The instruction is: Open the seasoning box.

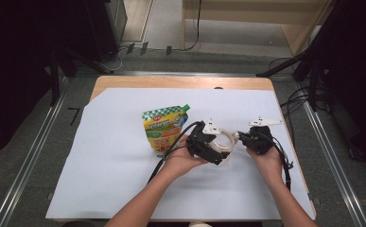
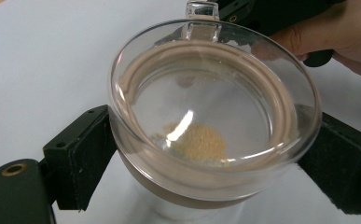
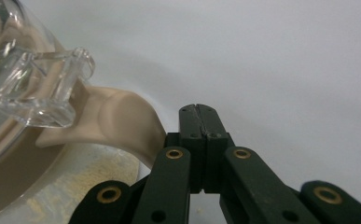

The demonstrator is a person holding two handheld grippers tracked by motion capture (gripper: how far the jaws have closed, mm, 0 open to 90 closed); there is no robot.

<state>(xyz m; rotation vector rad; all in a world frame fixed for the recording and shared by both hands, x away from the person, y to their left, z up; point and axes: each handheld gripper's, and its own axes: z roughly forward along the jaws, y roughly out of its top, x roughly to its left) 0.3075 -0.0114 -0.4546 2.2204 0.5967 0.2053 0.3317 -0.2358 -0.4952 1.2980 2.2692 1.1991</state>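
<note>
A clear glass jar [image 2: 201, 116] with a clear lid and a beige seal ring holds a little tan powder [image 2: 199, 142]. My left gripper [image 2: 215, 161] is shut on the jar, one black pad [image 2: 87, 154] on each side of its body. In the high view the jar [image 1: 226, 140] sits between my left gripper [image 1: 218, 149] and my right gripper [image 1: 243, 137]. My right gripper [image 3: 199, 112] is shut with nothing between its jaws. Its tips rest just right of the seal's beige pull tab [image 3: 122, 121], below the lid's clear handle [image 3: 47, 88].
A yellow-and-green spout pouch [image 1: 164, 126] with a green cap stands just left of the left hand. A white sheet [image 1: 114, 161] covers the wooden table [image 1: 124, 81]. Metal rails run along both sides, and dark stands rise at the far corners.
</note>
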